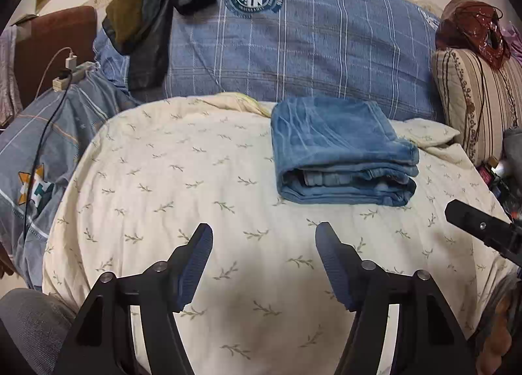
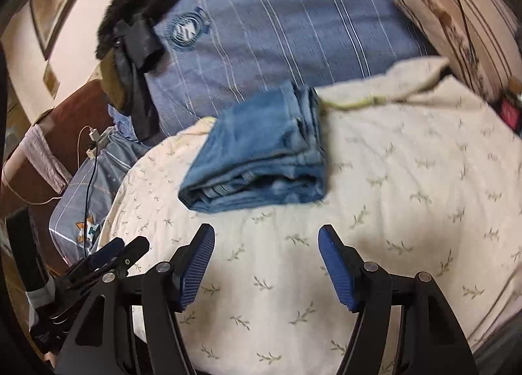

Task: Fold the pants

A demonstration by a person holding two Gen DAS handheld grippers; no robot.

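A pair of blue jeans lies folded into a compact stack on the cream leaf-print sheet. It also shows in the right wrist view. My left gripper is open and empty, a short way in front of the jeans and apart from them. My right gripper is open and empty, also in front of the jeans. The right gripper's finger shows at the right edge of the left wrist view. The left gripper shows at the lower left of the right wrist view.
A blue striped duvet is piled behind the jeans with dark clothes on it. A striped pillow and a red bag sit at the right. A power strip with cables lies at the left.
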